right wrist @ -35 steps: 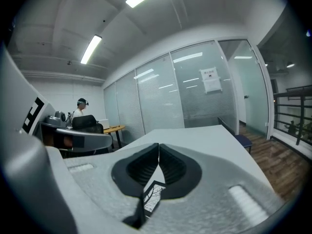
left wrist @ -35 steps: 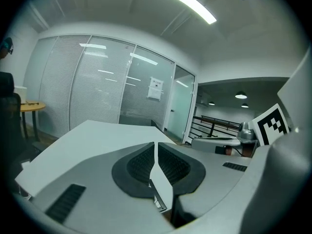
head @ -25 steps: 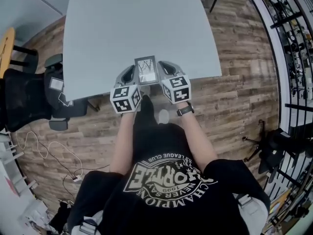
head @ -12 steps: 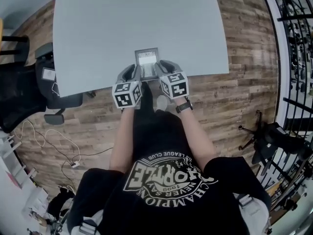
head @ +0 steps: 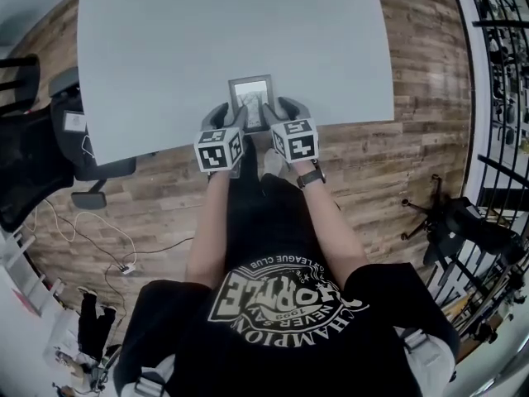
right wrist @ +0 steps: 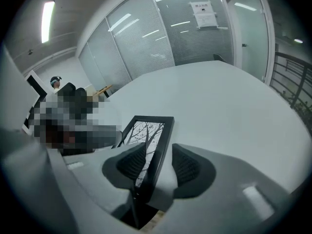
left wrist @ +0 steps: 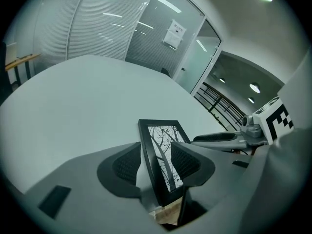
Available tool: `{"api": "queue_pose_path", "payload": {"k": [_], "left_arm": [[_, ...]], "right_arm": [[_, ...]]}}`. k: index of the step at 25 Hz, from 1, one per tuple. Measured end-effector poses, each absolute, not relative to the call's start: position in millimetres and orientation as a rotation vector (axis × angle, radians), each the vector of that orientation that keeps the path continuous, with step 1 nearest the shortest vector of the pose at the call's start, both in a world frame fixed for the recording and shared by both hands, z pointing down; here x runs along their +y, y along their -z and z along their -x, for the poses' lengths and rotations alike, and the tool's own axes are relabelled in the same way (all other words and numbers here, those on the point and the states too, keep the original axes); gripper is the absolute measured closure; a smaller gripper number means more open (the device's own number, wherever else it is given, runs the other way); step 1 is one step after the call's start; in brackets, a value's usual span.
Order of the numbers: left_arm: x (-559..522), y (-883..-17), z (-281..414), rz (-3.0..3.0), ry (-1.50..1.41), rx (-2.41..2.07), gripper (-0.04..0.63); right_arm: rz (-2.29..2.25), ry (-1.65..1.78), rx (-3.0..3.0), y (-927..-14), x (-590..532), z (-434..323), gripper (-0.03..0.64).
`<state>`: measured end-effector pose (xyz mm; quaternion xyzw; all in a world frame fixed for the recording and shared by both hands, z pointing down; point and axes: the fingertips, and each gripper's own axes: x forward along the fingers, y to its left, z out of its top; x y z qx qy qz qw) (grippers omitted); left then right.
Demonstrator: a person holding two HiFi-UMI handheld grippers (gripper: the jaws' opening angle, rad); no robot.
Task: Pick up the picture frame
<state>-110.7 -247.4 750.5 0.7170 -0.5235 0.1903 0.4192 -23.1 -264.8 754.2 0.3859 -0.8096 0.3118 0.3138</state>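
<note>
A black picture frame (head: 250,99) with a tree print lies on the pale grey table (head: 207,40), close to its near edge. My left gripper (head: 225,118) sits at the frame's left side and my right gripper (head: 281,112) at its right side. In the left gripper view the frame (left wrist: 163,143) has its edge between the jaws of the left gripper (left wrist: 155,162), which are opening, and a gap shows beside the pads. In the right gripper view the frame (right wrist: 148,133) likewise stands between the opening jaws of the right gripper (right wrist: 158,167), unpressed.
Black office chairs (head: 41,155) stand left of the table on the wooden floor. A cable (head: 99,246) trails over the floor at the left, and a chair base (head: 446,222) and metal racks (head: 496,73) are at the right. Glass partition walls (left wrist: 97,28) rise behind the table.
Both grippers came down and forward with the frame, which now rests on the table near its edge. Both pairs of jaws have spread apart from the frame's sides.
</note>
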Motion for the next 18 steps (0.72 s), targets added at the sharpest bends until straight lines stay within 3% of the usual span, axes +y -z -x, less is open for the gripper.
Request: {"api": "queue_pose_path", "payload": {"k": [9, 13, 18], "left_arm": [[-244.0, -768.0, 110.4, -1.757, -0.527, -1.304, 0.425], [-244.8, -769.8, 111.4, -1.749, -0.524, -1.299, 0.488], [-243.9, -769.3, 114.2, -1.723, -0.511, -1.292, 0.511]], "right_arm": [[-1.026, -0.890, -2.111, -763.2, -259.0, 27.0, 0.465], [-1.061, -0.909, -2.088, -765.4, -260.6, 26.2, 0.495], [-1.072, -0.950, -2.051, -765.5, -260.7, 26.3, 0.520]]}}
